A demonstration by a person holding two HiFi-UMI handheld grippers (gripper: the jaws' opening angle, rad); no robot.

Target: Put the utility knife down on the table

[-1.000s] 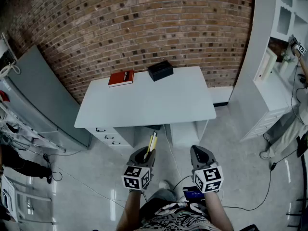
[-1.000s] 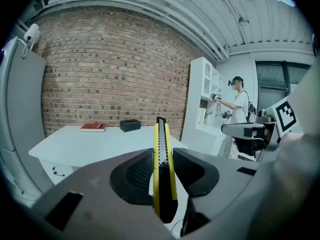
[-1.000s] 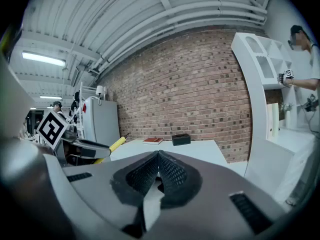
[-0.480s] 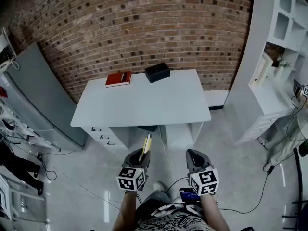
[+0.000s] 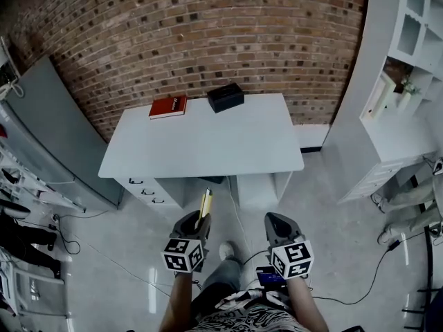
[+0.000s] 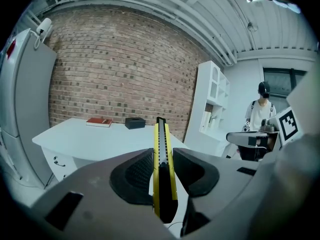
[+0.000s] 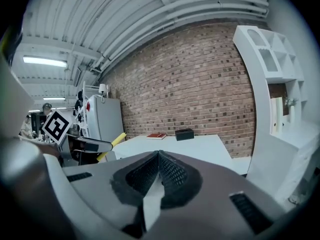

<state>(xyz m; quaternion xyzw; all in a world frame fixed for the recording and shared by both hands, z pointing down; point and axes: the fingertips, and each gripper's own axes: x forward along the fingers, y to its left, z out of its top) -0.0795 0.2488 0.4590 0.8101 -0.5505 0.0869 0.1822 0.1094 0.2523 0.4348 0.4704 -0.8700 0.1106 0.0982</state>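
Left gripper (image 5: 199,218), in the head view, hangs above the floor short of the white table (image 5: 201,147), with the right gripper (image 5: 273,221) beside it. The left gripper view shows its jaws clamped on the yellow utility knife (image 6: 161,134), which points toward the table. The right gripper view shows jaws pressed together, empty.

Head view is looking steeply down on the table (image 5: 208,144) from well back; both gripper views are facing it from near tabletop height, sharing the book (image 5: 168,106) and box (image 5: 225,97) at its far edge.
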